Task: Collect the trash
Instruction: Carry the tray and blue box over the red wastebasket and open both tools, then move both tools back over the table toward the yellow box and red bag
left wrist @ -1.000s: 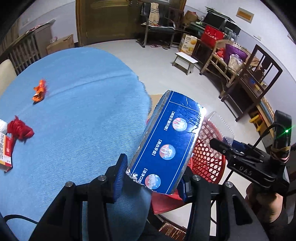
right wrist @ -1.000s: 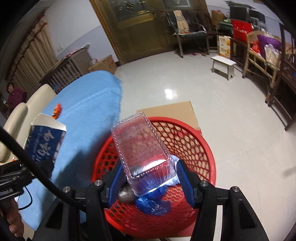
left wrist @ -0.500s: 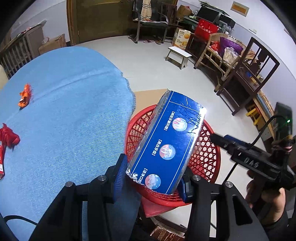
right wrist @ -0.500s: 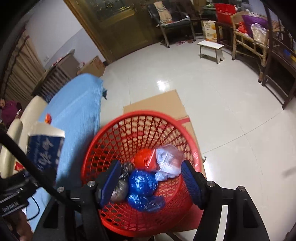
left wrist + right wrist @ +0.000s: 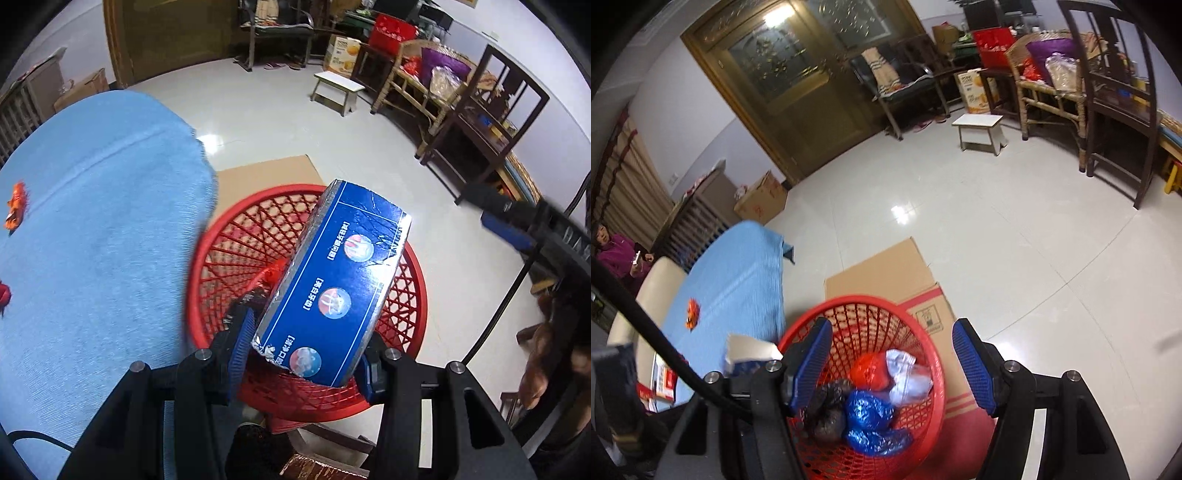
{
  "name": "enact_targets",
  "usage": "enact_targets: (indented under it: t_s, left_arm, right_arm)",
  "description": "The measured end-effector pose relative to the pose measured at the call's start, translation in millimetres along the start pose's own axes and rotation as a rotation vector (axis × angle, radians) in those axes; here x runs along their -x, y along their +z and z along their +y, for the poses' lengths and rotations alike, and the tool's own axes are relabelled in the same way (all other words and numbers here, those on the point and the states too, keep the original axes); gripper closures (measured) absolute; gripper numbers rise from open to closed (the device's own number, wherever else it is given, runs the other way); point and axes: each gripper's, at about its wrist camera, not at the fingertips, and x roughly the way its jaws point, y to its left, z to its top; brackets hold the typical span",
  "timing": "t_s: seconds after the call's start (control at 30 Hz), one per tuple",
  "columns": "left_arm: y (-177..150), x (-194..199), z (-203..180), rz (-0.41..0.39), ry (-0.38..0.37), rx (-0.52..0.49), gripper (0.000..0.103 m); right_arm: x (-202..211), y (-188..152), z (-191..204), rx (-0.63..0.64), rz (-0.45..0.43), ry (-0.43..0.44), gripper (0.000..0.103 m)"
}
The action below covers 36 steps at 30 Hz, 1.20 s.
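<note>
Hovering over the red basket [image 5: 406, 317], the left hand-held gripper [image 5: 303, 354] is clamping the blue carton [image 5: 332, 291]; it should be centring above the opening before letting go. The right hand-held gripper [image 5: 892, 362], having just been opening, is standing wide and empty.

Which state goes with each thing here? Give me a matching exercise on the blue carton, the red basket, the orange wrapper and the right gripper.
Things:
1. blue carton
2. red basket
3. orange wrapper
4. right gripper

States:
A. lying on the blue tablecloth
B. open, nothing between its fingers
C. clamped in the left gripper above the basket
D. on the floor, holding bagged trash

Pairs: 1-C, 2-D, 3-A, 4-B
</note>
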Motion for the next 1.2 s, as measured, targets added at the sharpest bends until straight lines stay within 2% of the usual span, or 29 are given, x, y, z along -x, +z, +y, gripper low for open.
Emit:
enact_targets:
  t_s: [0.3, 0.43, 0.6, 0.67, 0.83, 1.03, 1.2]
  left_arm:
    - [-0.1, -24.5, -25.6, 0.077, -0.022, -0.068, 0.05]
    - [-1.3, -31.6, -28.9, 0.1, -0.016, -0.069, 0.031]
    - [-4.1, -27.2, -17.9, 0.117, -0.032, -0.055, 0.029]
    - [-8.5, -18.4, -8.2, 0.121, -0.032, -0.048, 0.029]
    - [-27.4, 20.5, 37.3, 0.078, -0.017, 0.012, 0.028]
    - [-64.6, 62.2, 109.7, 0.042, 0.055, 0.169, 0.027]
    - [-101.4, 91.8, 155.4, 0.01, 0.109, 0.251, 0.027]
  right_arm:
    - [18.2, 14.8, -11.3, -0.053, -0.048, 0.021, 0.032]
    - [21.3, 17.5, -2.6, -0.035, -0.048, 0.038, 0.031]
    - [22.9, 17.5, 6.2, -0.019, -0.044, 0.049, 0.03]
    - [17.3, 16.7, 9.9, -0.015, -0.001, 0.048, 0.026]
    - [-7.3, 2.4, 33.7, 0.091, 0.179, 0.052, 0.026]
    - [-42.8, -42.1, 84.2, 0.233, 0.384, 0.101, 0.026]
    - [-54.1, -74.5, 136.2, 0.404, 0.48, 0.106, 0.026]
